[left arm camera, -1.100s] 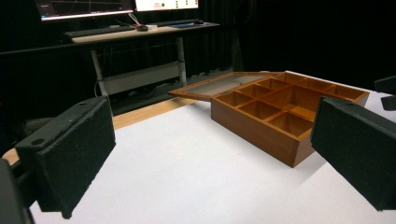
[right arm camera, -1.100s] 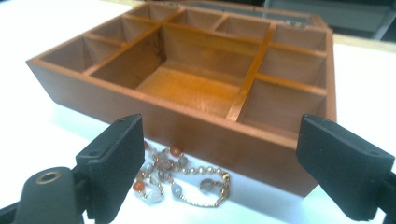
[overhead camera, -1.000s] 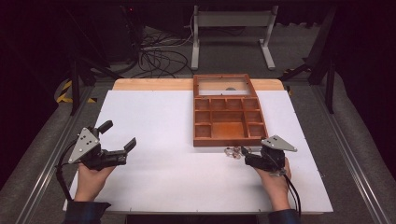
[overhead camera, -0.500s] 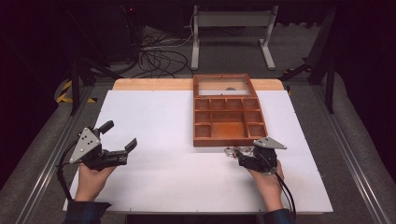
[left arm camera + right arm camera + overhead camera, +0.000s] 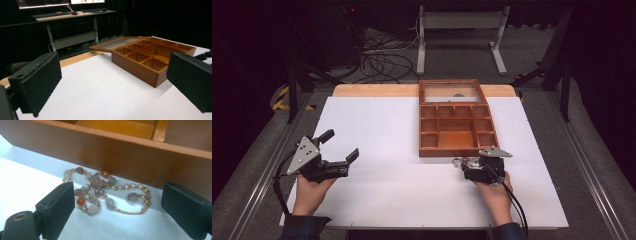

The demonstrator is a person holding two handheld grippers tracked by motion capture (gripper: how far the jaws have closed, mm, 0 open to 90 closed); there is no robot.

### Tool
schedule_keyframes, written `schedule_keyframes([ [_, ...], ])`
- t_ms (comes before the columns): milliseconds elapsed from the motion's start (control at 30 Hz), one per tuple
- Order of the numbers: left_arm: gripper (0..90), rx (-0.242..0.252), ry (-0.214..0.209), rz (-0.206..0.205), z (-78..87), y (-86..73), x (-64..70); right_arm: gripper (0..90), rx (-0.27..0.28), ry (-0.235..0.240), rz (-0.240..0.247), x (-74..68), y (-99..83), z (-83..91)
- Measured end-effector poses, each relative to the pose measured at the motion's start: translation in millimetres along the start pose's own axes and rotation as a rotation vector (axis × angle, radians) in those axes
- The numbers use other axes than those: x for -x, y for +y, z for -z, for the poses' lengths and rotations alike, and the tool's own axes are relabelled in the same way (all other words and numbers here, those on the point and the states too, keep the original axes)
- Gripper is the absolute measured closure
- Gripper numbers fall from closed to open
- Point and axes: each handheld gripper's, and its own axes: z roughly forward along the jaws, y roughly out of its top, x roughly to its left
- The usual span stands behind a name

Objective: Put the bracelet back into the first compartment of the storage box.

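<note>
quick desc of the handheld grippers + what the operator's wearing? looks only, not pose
Both are black. The left gripper and the right gripper each carry a grey three-cornered plate on top, with small holes in it, and trail a black cable. The jaws are flat, rectangular black blocks with a matte, foam-like face, bolted on at recessed holes. The person wears dark blue sleeves, seen at the cuffs.
</note>
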Motion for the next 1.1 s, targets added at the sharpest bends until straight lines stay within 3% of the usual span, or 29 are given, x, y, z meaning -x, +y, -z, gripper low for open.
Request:
schedule_keyframes([
  [200, 0.8, -0.004, -0.005, -0.005, -0.8, 0.1, 0.7, 12.5, -0.031, -0.004, 0.02, -5.3, 2.0, -5.3],
  [600, 0.8, -0.004, -0.009, -0.006, -2.2, -0.3, 1.7, 14.5, -0.044, -0.041, 0.011, -15.1, 5.8, -10.3],
  [1100, 0.8, -0.005, -0.006, -0.004, -2.0, -0.5, 1.9, 38.8, -0.016, -0.041, 0.013, -23.3, 5.0, -7.8],
])
